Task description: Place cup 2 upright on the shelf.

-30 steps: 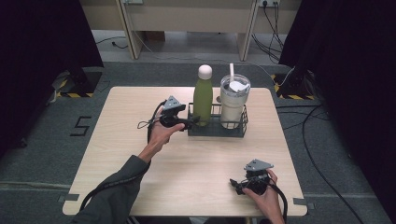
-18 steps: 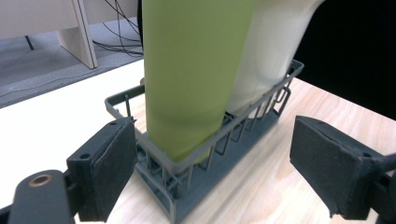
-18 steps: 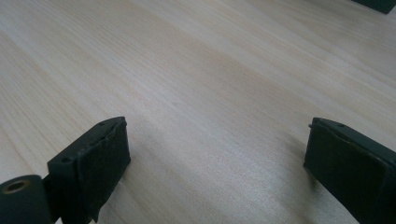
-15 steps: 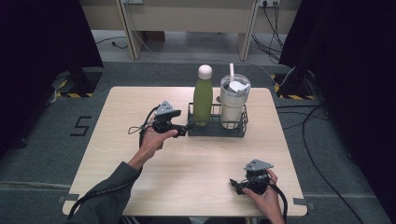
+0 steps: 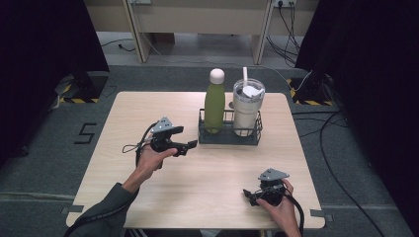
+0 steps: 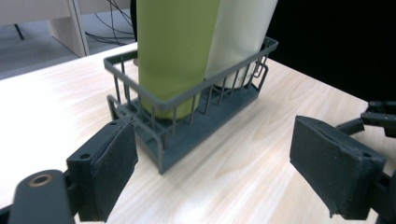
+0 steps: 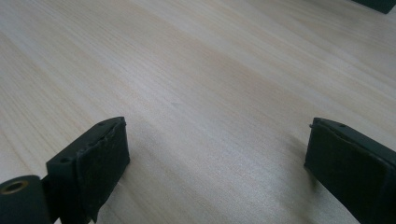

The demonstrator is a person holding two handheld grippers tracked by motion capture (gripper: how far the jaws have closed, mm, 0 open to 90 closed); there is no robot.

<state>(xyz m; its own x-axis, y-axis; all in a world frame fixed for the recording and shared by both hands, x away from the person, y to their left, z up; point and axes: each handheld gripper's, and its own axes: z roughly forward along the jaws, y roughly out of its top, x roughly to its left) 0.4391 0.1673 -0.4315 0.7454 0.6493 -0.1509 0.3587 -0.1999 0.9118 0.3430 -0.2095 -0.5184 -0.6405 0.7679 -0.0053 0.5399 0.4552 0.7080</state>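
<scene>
Left tongs (image 5: 190, 144) open, empty, level, just off the left end of the rack (image 5: 229, 136) mid-desk (image 5: 148, 106). Rack holds a green bottle (image 5: 214, 101) and a tumbler (image 5: 247, 106). Looks like a grab on the end wires: go in square, straddle the rim, close low, mind the bottle. Right tongs (image 5: 248, 193) open, empty, idle at the near edge.

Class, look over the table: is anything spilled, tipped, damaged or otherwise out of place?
Nothing stands out. The green bottle and the tumbler stand upright side by side in the wire rack, and the table shows no spill. The left gripper, open, sits just short of the rack's end; the right gripper is open near the table's front edge.
</scene>
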